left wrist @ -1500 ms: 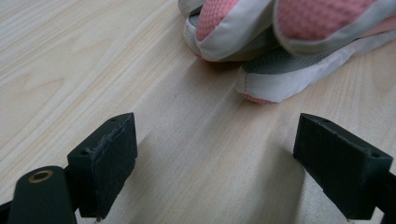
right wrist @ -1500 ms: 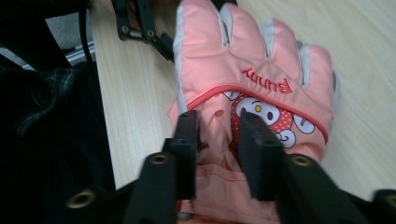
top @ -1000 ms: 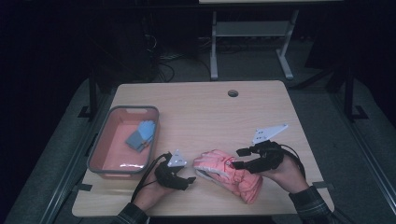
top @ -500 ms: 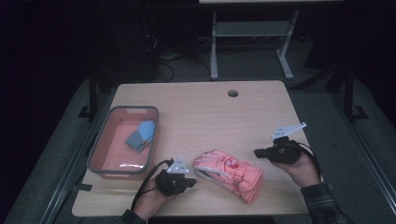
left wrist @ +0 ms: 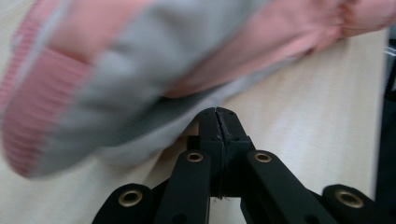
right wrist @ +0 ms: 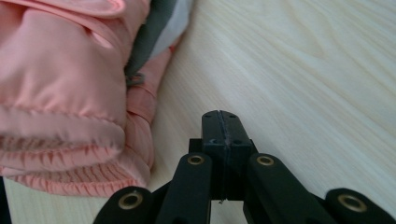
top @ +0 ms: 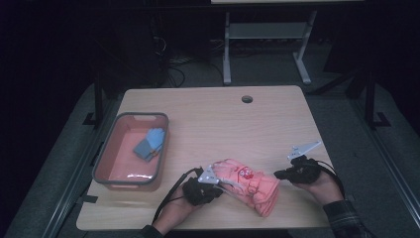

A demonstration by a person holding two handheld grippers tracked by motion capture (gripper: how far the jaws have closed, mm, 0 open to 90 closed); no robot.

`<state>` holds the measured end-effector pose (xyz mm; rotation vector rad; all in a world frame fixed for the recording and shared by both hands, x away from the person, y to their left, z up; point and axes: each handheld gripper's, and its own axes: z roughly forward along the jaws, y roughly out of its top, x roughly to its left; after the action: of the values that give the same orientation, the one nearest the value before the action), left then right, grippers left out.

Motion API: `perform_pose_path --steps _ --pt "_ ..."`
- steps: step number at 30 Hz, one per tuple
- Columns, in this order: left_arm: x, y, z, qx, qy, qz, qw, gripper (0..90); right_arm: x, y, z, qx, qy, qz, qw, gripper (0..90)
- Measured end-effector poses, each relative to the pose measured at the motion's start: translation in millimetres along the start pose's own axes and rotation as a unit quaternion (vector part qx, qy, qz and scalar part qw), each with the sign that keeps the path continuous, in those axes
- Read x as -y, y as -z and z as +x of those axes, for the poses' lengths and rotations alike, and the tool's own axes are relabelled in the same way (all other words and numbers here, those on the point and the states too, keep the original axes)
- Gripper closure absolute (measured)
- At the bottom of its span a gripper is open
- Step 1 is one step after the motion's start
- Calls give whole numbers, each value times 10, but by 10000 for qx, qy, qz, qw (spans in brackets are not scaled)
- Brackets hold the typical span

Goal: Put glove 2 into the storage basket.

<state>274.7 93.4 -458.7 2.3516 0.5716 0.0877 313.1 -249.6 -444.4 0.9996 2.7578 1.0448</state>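
Wooden tabletop (top: pixel 208 119), pink ski gloves (top: pixel 247 184) between left tool (left wrist: pixel 217 112) and right tool (right wrist: pixel 219 114), both tools closed, empty.

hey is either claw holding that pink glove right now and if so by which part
Neither. The left claw and the right claw are both shut on nothing, their tips lying on the table just beside the pink glove.

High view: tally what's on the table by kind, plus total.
Pink gloves: 1 bundle, number of gloves in it unclear
Blue-grey gloves: 1 bundle, in the bin
Pink bin: 1
Grippers: 2, left gripper, right gripper, both shut and empty
Total: 5
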Motion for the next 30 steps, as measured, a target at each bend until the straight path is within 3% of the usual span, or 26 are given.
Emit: perform_pose_path --steps 7,15,20,30 --pt "-76 9 202 -214 150 -19 9997 894 -11 -116 32 -248 162 131 9995 898" --pt "-194 -33 400 -437 226 -33 9988 894 -55 -228 166 -643 387 203 9970 897" --pt "-278 -72 517 -442 300 -97 9985 894 -69 -312 274 -864 400 235 9952 898" --pt "-352 -131 672 -298 333 -166 9989 894 -180 -457 464 -1187 698 197 9903 899"
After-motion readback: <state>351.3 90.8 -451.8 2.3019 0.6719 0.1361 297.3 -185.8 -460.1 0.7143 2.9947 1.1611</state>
